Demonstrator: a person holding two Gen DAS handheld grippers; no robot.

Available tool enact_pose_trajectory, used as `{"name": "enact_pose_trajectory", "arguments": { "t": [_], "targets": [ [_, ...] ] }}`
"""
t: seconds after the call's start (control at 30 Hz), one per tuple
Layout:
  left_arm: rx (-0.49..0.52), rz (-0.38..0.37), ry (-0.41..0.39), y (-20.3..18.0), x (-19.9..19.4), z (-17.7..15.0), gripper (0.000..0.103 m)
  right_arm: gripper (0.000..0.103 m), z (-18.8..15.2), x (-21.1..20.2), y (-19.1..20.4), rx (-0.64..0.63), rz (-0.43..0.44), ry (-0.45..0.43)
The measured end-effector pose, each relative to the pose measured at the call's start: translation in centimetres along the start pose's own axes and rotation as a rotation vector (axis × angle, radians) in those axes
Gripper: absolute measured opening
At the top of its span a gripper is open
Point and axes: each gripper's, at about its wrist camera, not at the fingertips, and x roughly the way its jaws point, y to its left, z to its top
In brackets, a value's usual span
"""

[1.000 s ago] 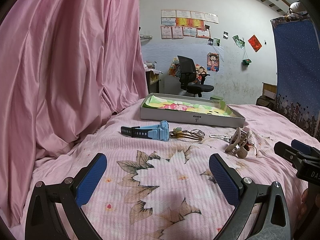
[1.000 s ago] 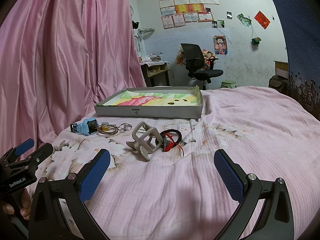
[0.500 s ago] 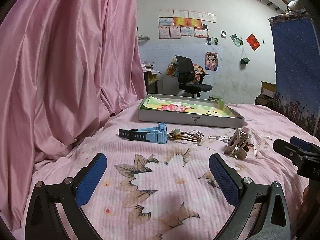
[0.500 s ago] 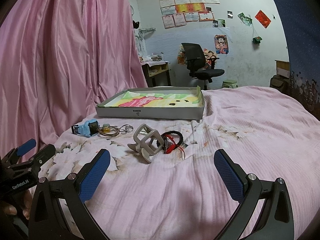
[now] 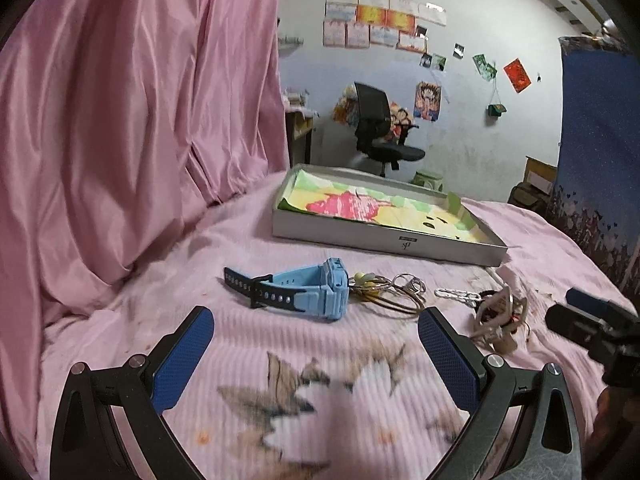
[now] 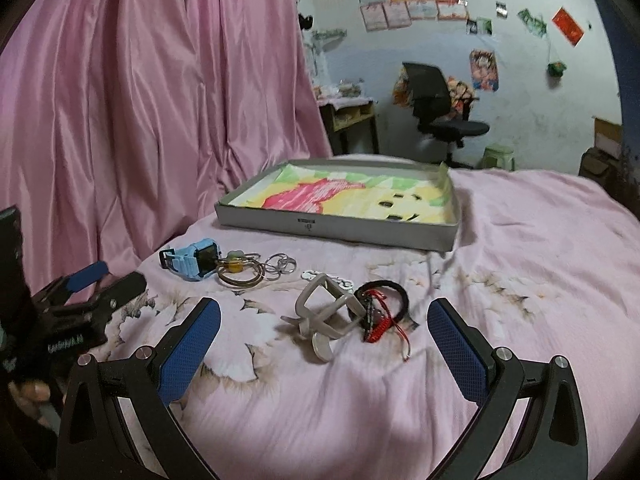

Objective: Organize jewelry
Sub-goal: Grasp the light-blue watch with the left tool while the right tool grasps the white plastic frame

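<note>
A pink bedspread (image 6: 520,264) with a pale flower print covers the whole work surface, and a pink curtain (image 6: 140,100) hangs down along its left edge. Toward the far edge of the bed lies a shallow grey tray (image 6: 340,226), lined with a bright drawing, its near wall facing the grippers; its floor holds no jewelry that can be made out. To the right of the tray the bedspread lies bare and wide out to its edge. The jewelry sits in a row just short of the tray: a blue watch (image 5: 316,292) at the left, bangles (image 6: 240,276) and thin rings touching it, a small white clasp (image 5: 458,295) next, then a beige claw clip (image 6: 324,316) lying tilted, with a black band (image 6: 384,296) and red cord against its right side. A strip of open cloth separates this row from the tray wall. The left gripper (image 5: 316,348) hovers low before the watch, jaws spread wide, holding nothing. The right gripper (image 6: 324,340) hovers before the clip, likewise wide apart and empty.
</note>
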Motion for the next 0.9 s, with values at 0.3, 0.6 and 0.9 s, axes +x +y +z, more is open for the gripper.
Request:
{"name": "enact_pose_trajectory", "arguments": {
  "t": [0.3,0.6,0.9],
  "targets": [
    [0.059,-0.035,0.076,-0.8,3.7,1.7,0.083,0.072,0.3,5.0,-1.3,0.075,0.065,0.133],
    [0.129,-0.021,0.183,-1.3,6.9,2.3,0.055,0.061,-0.4,7.2,-0.8,0.056,0.093,0.185],
    [0.18,-0.023,0.257,-1.8,7.9,2.3,0.038,0.06,-0.8,7.7,-1.1,0.072,0.103,0.205]
  ]
}}
